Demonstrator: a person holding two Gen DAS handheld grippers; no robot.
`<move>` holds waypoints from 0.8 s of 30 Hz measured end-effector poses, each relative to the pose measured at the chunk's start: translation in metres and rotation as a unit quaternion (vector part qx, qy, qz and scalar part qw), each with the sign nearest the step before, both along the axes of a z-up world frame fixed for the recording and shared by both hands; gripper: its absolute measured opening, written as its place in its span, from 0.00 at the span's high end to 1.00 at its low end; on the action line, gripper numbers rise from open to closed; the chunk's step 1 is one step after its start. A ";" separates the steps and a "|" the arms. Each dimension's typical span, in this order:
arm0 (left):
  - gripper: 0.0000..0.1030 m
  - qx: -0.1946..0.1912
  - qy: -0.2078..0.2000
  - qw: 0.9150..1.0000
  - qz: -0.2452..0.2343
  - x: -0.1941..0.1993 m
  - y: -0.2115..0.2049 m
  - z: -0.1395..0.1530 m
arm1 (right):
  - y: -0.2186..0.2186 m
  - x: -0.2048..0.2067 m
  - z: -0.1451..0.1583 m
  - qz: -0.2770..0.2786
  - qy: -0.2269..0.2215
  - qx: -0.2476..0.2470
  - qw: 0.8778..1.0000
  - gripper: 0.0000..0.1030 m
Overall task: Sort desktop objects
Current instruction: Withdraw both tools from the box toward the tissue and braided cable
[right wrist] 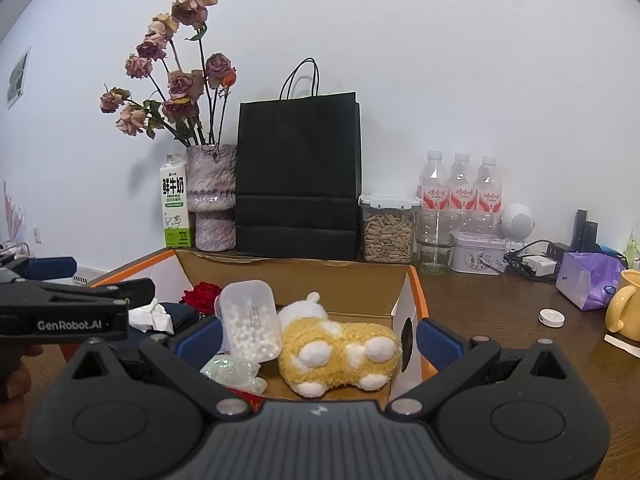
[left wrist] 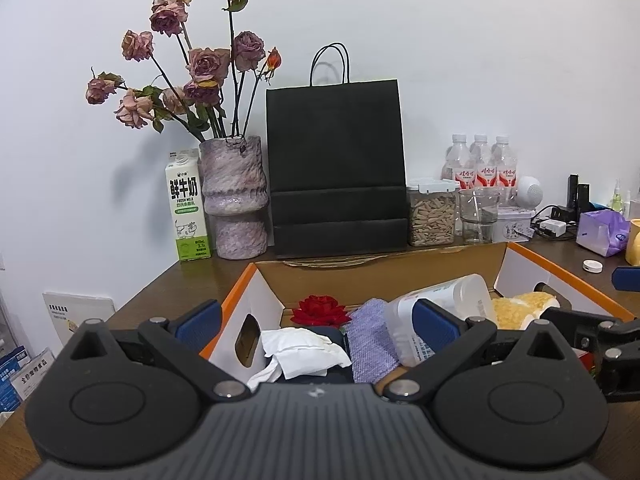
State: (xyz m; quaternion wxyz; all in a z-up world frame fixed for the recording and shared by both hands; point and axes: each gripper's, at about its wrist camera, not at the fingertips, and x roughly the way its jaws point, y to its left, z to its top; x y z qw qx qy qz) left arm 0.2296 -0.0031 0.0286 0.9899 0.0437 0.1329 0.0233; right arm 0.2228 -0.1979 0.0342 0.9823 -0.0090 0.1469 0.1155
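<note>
- Brown wooden surface against a white wall, crowded along the back.
- Orange-edged cardboard box up front, holding the sorted clutter.
- Fluffy yellow-and-white plush toy lying inside the box.
- Left gripper and right gripper hovering above the box, fingers spread, empty.
- Probably between picks; next, reaching for a leftover such as the small white round disc.

Landmark: the cardboard box on the desk. Inside it, at the right, the plush toy; just left of that, touching it, the tilted jar of pellets; further left the rose and the crumpled tissue. Directly behind the box, against the wall, the paper bag; behind and left, the vase, then the milk carton; behind and right, the seed container, glass, tin and bottles. Right of the box, the mug
</note>
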 end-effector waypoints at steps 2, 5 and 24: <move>0.00 -0.001 -0.002 1.000 -0.001 -0.001 0.000 0.001 | 0.000 -0.002 0.001 -0.001 -0.007 0.002 1.000 0.00; 0.00 -0.003 -0.005 1.000 -0.005 -0.003 0.000 0.001 | -0.001 -0.006 0.002 -0.005 -0.011 0.003 1.000 0.00; 0.00 -0.011 -0.011 1.000 0.003 -0.039 0.027 0.012 | -0.003 -0.045 0.006 0.002 0.030 0.000 1.000 0.00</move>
